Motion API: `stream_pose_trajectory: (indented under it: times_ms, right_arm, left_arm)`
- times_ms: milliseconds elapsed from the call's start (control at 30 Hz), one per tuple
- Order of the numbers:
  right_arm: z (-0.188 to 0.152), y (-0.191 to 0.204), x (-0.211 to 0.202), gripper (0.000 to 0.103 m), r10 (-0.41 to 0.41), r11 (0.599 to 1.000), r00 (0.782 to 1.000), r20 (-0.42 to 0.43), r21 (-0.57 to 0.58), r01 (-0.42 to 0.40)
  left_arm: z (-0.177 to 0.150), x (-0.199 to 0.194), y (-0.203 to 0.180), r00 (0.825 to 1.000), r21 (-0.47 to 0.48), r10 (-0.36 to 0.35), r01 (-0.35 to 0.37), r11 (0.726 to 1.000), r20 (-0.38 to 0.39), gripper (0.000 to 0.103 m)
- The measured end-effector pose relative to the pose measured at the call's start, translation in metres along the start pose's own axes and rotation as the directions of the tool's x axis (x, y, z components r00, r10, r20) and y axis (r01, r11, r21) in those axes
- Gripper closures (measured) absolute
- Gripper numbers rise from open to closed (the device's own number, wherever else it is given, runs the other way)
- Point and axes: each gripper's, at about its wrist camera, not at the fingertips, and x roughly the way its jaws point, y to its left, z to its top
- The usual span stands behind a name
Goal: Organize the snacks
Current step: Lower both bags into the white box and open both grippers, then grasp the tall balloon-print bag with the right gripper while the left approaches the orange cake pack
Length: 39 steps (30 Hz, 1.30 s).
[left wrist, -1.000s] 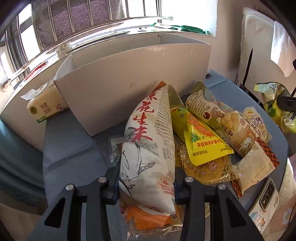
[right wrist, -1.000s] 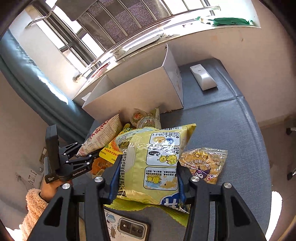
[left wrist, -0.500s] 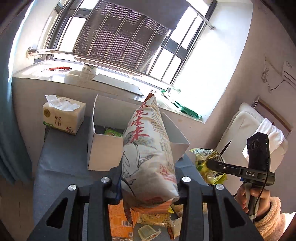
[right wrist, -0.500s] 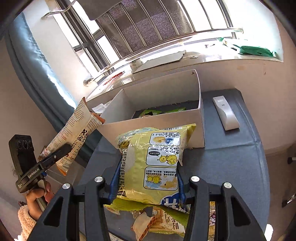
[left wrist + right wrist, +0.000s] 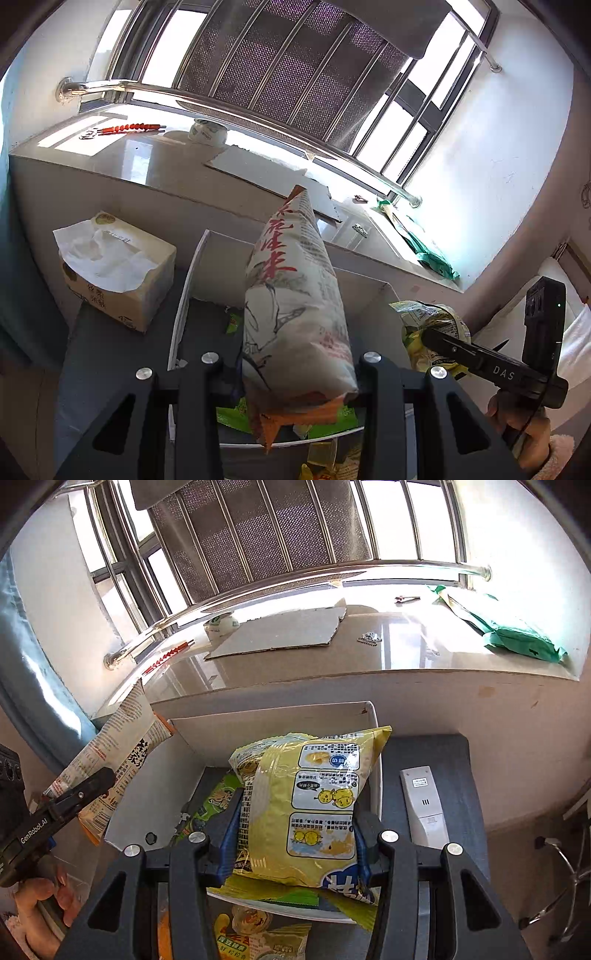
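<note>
Above the box [image 5: 184, 295], the left tool [image 5: 295, 369] pinches a white bag [image 5: 295, 295], long axis pointing away, while the right tool [image 5: 295, 834] pinches a yellow bag [image 5: 314, 794] over the box's right half.

The white box [image 5: 373, 775] is open on top, its floor partly covered by a green packet [image 5: 218, 797]. The tissue box [image 5: 118, 277] stands left of it, the remote [image 5: 424, 805] right, the windowsill [image 5: 369, 650] behind. The held white bag [image 5: 295, 306] and yellow bag [image 5: 306, 805] crowd the opening.
</note>
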Motion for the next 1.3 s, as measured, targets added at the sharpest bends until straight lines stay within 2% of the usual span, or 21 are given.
stream_pose_trajectory:
  times_ms: [33, 67, 100, 133, 167, 267, 333, 500, 667, 800, 867, 967, 1100, 1233, 1300]
  right_arm:
    - [0.003, 0.0, 0.006, 0.049, -0.014, 1.0, 1.0, -0.019, -0.008, 0.014]
    - [0.003, 0.001, 0.01, 0.048, -0.041, 0.999, 0.999, -0.024, -0.02, 0.04]
    - [0.004, 0.002, 0.012, 0.036, -0.062, 0.998, 0.998, -0.025, -0.033, 0.061]
    - [0.004, 0.002, 0.015, 0.023, -0.068, 0.997, 0.997, -0.033, -0.044, 0.067]
    - [0.003, 0.002, 0.016, 0.0, -0.061, 0.997, 0.997, -0.043, -0.051, 0.059]
    - [-0.003, -0.002, 0.003, 0.0, -0.015, 1.0, 1.0, 0.002, -0.019, 0.015]
    - [-0.007, -0.003, -0.007, 0.0, -0.003, 1.0, 1.0, 0.024, -0.007, 0.003]
    - [-0.019, 0.0, -0.035, 0.0, 0.009, 1.0, 0.998, 0.055, -0.019, -0.008]
    - [-0.048, 0.003, -0.079, 0.0, 0.065, 0.997, 0.993, 0.095, -0.042, -0.061]
    - [-0.088, 0.008, -0.111, 0.0, 0.095, 0.993, 0.988, 0.118, -0.075, -0.087]
    - [-0.111, 0.009, -0.122, 0.0, 0.108, 0.992, 0.987, 0.119, -0.082, -0.099]
    - [-0.148, 0.008, -0.131, 0.0, 0.091, 0.993, 0.989, 0.113, -0.086, -0.082]
    - [-0.201, 0.003, -0.129, 0.0, 0.069, 0.996, 0.996, 0.057, -0.054, -0.066]
    - [-0.25, -0.006, -0.127, 0.0, 0.093, 0.995, 0.996, -0.017, 0.025, -0.092]
    - [-0.266, -0.009, -0.126, 0.0, 0.103, 0.994, 0.994, -0.039, 0.046, -0.101]
  left_arm:
    - [0.0, 0.005, 0.0, 1.0, 0.004, 0.03, -0.03, 1.0, -0.007, 0.062]
    - [0.001, 0.011, 0.001, 0.998, 0.012, 0.056, -0.056, 0.998, -0.021, 0.056]
    - [0.0, 0.015, 0.002, 0.997, 0.012, 0.074, -0.074, 0.997, -0.034, 0.05]
    - [-0.001, 0.018, 0.003, 0.996, 0.007, 0.081, -0.081, 0.997, -0.047, 0.022]
    - [-0.002, 0.019, 0.003, 0.995, 0.015, 0.075, -0.074, 0.997, -0.06, 0.001]
    - [-0.009, 0.006, -0.005, 0.994, 0.075, 0.11, -0.108, 0.991, -0.024, 0.0]
    - [-0.01, -0.003, -0.005, 0.995, 0.076, 0.092, -0.09, 0.993, -0.031, 0.0]
    - [-0.015, -0.038, -0.008, 0.995, 0.112, 0.101, -0.101, 0.988, 0.012, 0.0]
    - [-0.034, -0.081, -0.016, 0.994, 0.162, 0.096, -0.102, 0.981, 0.046, 0.0]
    - [-0.062, -0.112, -0.02, 0.994, 0.17, 0.094, -0.102, 0.98, 0.055, 0.0]
    - [-0.081, -0.124, -0.02, 0.997, 0.162, 0.071, -0.076, 0.984, 0.038, 0.0]
    - [-0.111, -0.138, -0.022, 0.998, 0.159, 0.051, -0.054, 0.986, 0.025, 0.0]
    - [-0.154, -0.144, -0.028, 0.999, 0.161, 0.03, -0.028, 0.987, -0.016, 0.0]
    - [-0.191, -0.141, -0.033, 0.996, 0.179, 0.034, -0.02, 0.984, -0.081, 0.0]
    - [-0.206, -0.139, -0.035, 0.993, 0.173, 0.013, 0.008, 0.985, -0.118, 0.0]
